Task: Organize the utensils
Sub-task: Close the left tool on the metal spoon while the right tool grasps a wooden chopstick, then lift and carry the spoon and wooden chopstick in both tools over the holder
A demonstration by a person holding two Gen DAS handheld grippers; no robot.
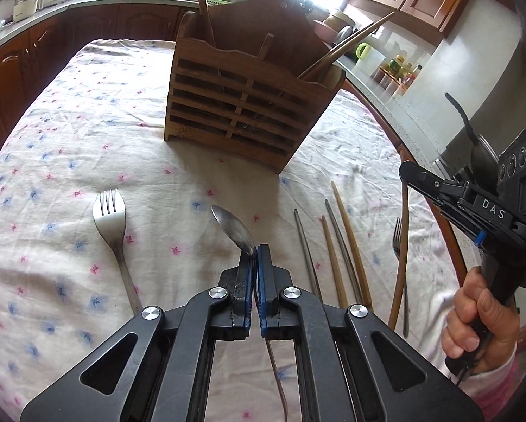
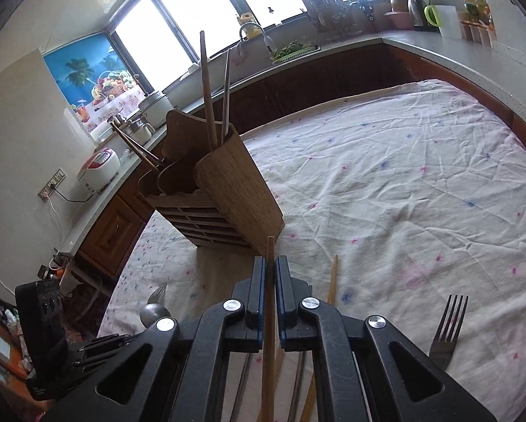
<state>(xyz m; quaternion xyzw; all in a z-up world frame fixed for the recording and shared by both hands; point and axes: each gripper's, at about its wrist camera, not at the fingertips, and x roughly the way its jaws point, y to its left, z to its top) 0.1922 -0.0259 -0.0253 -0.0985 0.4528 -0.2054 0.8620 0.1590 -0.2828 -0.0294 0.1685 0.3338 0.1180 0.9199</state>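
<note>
A wooden slatted utensil holder [image 1: 241,105] stands on the flowered tablecloth with chopsticks sticking out of it; it also shows in the right wrist view [image 2: 227,190]. My left gripper [image 1: 255,251] is shut on a metal spoon [image 1: 233,228], bowl tilted up above the cloth. My right gripper [image 2: 270,262] is shut on a wooden chopstick [image 2: 270,316], held above the cloth near the holder; this gripper shows at the right of the left wrist view [image 1: 409,170]. Several chopsticks [image 1: 336,246] and a fork [image 1: 113,225] lie on the cloth.
A second fork [image 2: 447,327] lies at the right, also seen in the left wrist view [image 1: 400,246]. The round table's edge [image 1: 452,246] runs close by on the right. Kitchen counters with pots, a rice cooker [image 2: 99,167] and a sink surround the table.
</note>
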